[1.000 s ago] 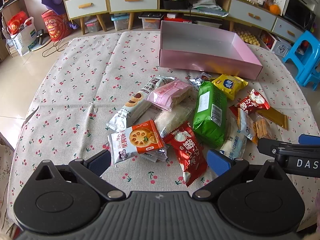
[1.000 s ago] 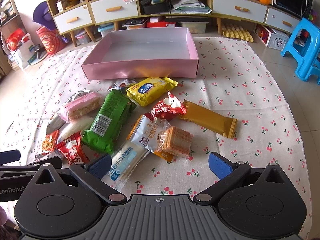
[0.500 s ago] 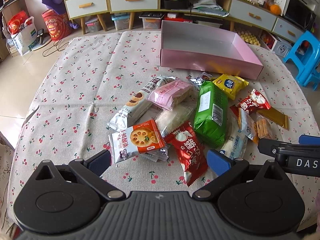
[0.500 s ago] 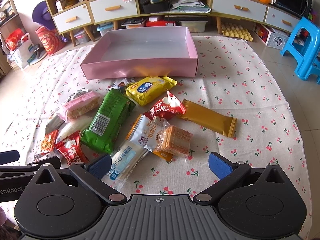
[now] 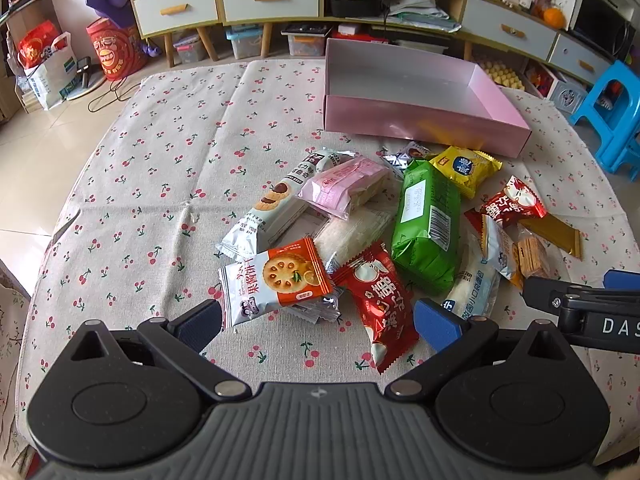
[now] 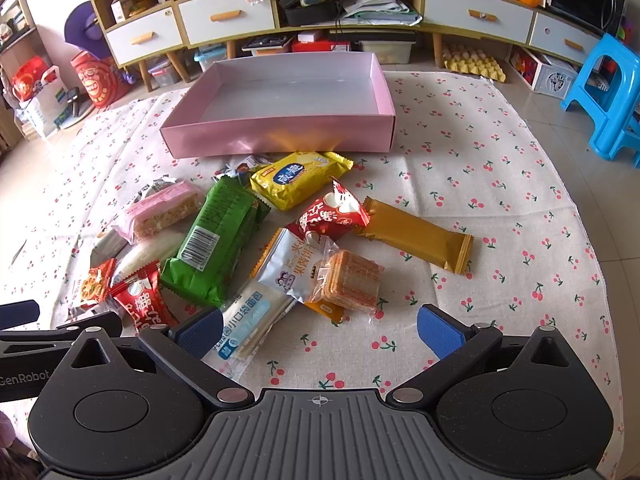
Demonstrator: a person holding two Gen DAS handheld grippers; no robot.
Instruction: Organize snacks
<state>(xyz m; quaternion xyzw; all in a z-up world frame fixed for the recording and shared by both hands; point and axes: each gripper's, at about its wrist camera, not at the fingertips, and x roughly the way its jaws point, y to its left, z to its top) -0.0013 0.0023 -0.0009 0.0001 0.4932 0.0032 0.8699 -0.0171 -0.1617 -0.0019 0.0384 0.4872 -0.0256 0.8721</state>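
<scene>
Left wrist view: snacks lie in a loose heap on the cherry-print cloth (image 5: 160, 160), on the near side of the pink box (image 5: 420, 120), which is empty. Nothing packed yet, by my reading. Nearest my left gripper (image 5: 316, 320) are the orange biscuit pack (image 5: 280, 280), almost touching the left pad, and the red pack (image 5: 384, 300), whose tail lies between the pads. Red pack's long axis runs roughly along my pointing direction, slightly slanted; fingers would close across its short width. Left jaws wide, holding nothing. Green pack (image 5: 428, 224) sits further out, mid-heap, long axis also toward the box. Right wrist view: my right gripper (image 6: 320, 328) is wide too, and empty; the white bun pack (image 6: 248, 320) lies just inside its left pad, angled up to the right, with the clear cracker pack (image 6: 348, 284) just ahead. Gold bar (image 6: 416, 236) lies apart on the right, long axis crosswise. Judgement: each hand has a pack close in front; box lies straight beyond the heap for both.
</scene>
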